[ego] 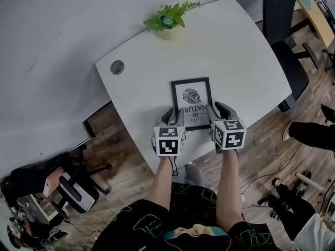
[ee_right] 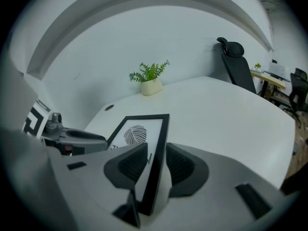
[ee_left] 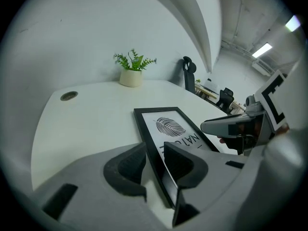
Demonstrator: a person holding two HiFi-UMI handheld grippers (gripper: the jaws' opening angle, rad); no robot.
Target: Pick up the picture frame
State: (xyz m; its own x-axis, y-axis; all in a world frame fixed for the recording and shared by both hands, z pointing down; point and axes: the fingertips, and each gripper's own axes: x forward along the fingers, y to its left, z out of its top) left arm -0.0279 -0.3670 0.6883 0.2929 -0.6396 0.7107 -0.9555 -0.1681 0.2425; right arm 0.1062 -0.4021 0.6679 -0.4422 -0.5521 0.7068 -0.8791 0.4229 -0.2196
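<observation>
A black picture frame [ego: 191, 101] with a leaf print and lettering lies on the white table [ego: 235, 41], close to its near edge. My left gripper [ego: 172, 114] stands at the frame's near left corner and my right gripper [ego: 219, 109] at its near right corner. In the left gripper view the frame's [ee_left: 168, 124] left rail runs between the jaws of the left gripper [ee_left: 155, 153], with a gap at each pad. In the right gripper view the frame's [ee_right: 139, 129] right rail stands between the right gripper's [ee_right: 156, 155] jaws, also with gaps. Both grippers are open.
A small potted plant [ego: 168, 22] stands at the table's far edge, and a round cable hole [ego: 117, 67] is at the far left. A black office chair [ego: 280, 30] is right of the table. Another person's shoe [ego: 309, 132] is on the floor at right.
</observation>
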